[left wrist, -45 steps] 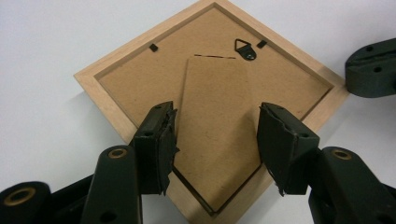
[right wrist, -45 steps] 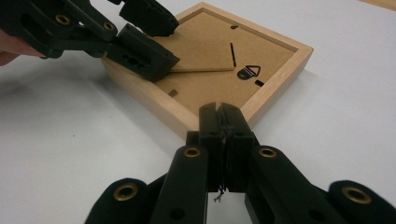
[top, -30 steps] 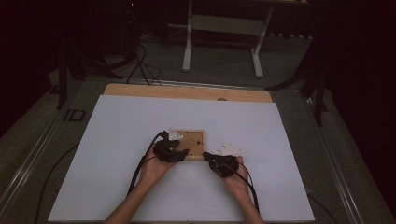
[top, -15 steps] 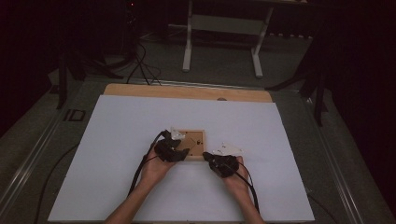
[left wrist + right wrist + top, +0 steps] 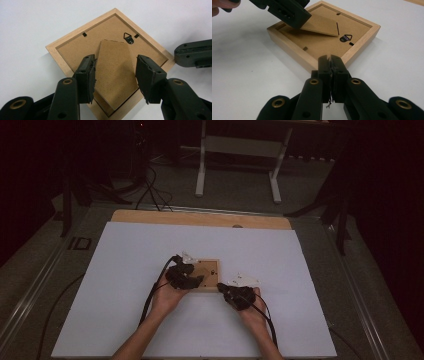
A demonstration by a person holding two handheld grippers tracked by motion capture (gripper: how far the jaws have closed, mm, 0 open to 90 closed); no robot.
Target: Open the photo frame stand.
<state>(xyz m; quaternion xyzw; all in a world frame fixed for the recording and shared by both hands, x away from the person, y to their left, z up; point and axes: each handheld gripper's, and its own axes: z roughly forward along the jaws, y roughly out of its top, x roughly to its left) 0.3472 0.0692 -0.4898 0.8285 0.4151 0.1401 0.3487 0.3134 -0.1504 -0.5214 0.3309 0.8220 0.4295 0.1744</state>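
L gripper [image 5: 115, 75] jaws apart astride stand flap [image 5: 113, 75] of frame [image 5: 67, 47]; R gripper [image 5: 331, 62] closed at frame corner.

Lab-like recording room: dark surround, white sheet [image 5: 150, 245] on wooden table [image 5: 200, 218], floor cables [image 5: 150, 190], metal stand [image 5: 240, 145].

One wooden picture frame [image 5: 62, 50], back side up; one cardboard easel stand [image 5: 113, 75] on its backing; one triangular metal hanger [image 5: 128, 38]; two small black retaining clips [image 5: 84, 34] visible on backing in left gripper view; two grippers, left gripper [image 5: 192, 279] and right gripper [image 5: 226, 291]; two hands; one white sheet [image 5: 125, 270]; one wooden board [image 5: 200, 219] under sheet.
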